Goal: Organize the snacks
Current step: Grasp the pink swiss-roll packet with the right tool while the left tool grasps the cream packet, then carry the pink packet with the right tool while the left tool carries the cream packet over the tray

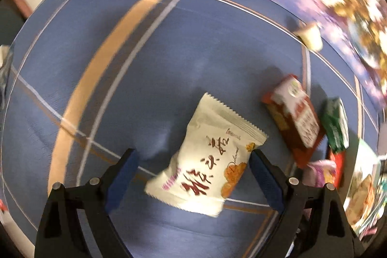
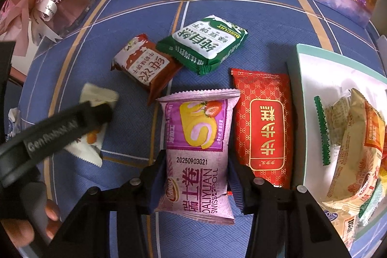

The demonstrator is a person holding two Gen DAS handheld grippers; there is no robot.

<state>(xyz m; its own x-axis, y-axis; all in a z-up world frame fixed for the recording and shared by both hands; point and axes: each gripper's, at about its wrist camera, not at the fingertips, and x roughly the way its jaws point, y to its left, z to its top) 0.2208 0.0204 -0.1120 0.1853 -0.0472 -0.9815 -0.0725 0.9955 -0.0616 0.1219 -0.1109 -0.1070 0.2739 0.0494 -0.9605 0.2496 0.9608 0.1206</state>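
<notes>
the right tool (image 2: 197,177) pinches the pink roll pack (image 2: 197,151) across its short width, its length pointing away; the tray (image 2: 301,79) lies just right. the left tool (image 1: 193,173) hangs spread around the white pack (image 1: 205,161).

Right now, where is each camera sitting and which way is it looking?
Left wrist view: on the left claw, looking down at the white snack packet on the blue cloth; its fingers stand wide apart.
Right wrist view: on the right claw, looking down; its pads pinch the pink Swiss roll packet. The person's hand shows too.
Shared: the white packet, brown packet, green packet.
</notes>
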